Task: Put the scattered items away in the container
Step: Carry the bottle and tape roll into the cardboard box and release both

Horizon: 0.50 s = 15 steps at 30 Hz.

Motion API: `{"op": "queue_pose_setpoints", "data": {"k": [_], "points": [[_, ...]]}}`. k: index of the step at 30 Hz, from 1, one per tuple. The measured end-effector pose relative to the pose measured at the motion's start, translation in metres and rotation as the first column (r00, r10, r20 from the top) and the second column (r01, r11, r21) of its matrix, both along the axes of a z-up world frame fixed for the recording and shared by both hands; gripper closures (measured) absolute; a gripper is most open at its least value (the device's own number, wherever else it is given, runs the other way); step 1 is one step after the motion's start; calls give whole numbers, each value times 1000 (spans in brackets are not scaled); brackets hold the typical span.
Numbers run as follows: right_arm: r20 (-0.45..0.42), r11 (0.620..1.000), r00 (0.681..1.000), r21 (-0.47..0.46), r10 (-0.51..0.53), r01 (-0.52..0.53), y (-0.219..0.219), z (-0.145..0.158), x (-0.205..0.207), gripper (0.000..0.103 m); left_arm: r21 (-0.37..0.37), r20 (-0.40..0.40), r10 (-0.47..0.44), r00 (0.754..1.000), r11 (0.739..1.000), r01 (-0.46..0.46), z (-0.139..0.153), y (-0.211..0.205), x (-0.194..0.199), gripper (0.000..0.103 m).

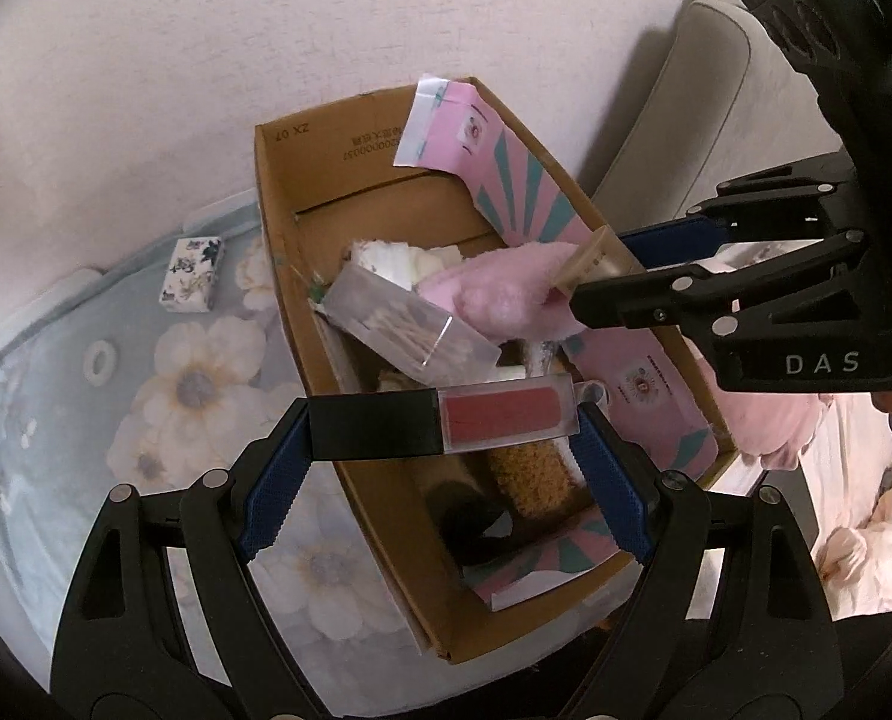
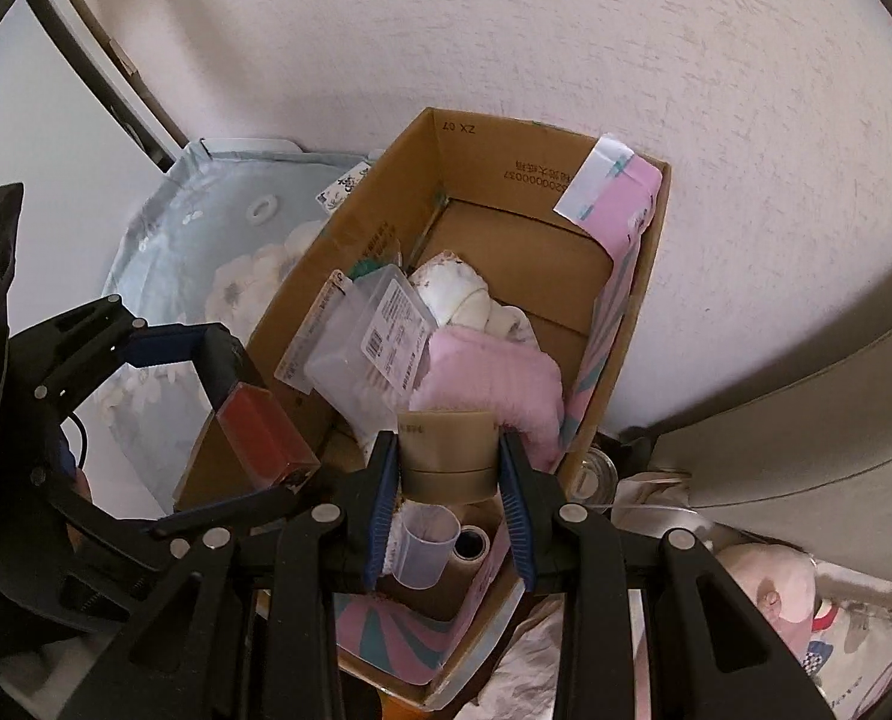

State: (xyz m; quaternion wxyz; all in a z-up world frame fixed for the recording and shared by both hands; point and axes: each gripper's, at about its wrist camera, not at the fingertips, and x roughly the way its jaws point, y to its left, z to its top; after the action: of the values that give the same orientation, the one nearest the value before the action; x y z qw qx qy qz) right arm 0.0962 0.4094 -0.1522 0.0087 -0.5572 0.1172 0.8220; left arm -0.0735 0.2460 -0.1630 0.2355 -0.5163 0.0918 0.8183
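A cardboard box (image 1: 278, 228) stands on a floral cloth against the wall; it also shows in the right wrist view (image 2: 643, 324). My left gripper (image 1: 443, 423) is shut on a red lip gloss tube with a black cap (image 1: 493, 417), held crosswise over the box's near part; the tube shows in the right wrist view (image 2: 260, 432) too. My right gripper (image 2: 448, 462) is shut on a small beige tube (image 2: 448, 450), held over the box's right side; the tube shows in the left wrist view (image 1: 586, 258). The box holds a clear plastic case (image 1: 410, 324), a pink fluffy cloth (image 2: 493, 378) and other items.
A small floral-print box (image 1: 192, 273) and a white ring (image 1: 101, 360) lie on the cloth (image 1: 146, 420) left of the cardboard box. A grey cushion (image 1: 697, 120) and pink soft items (image 1: 775, 426) sit to the right. A clear measuring cup (image 2: 425, 543) is inside the box.
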Motion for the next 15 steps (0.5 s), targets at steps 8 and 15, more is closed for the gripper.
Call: {"op": "queue_pose_setpoints", "data": {"k": [8, 15], "points": [[-19, 1000, 1000, 31, 0, 0, 1, 3, -1, 38, 6, -6, -37, 999, 999, 37, 0, 4, 6, 0], [-101, 997, 993, 45, -64, 68, 11, 26, 5, 36, 24, -22, -42, 999, 999, 42, 12, -11, 1, 0]]}}
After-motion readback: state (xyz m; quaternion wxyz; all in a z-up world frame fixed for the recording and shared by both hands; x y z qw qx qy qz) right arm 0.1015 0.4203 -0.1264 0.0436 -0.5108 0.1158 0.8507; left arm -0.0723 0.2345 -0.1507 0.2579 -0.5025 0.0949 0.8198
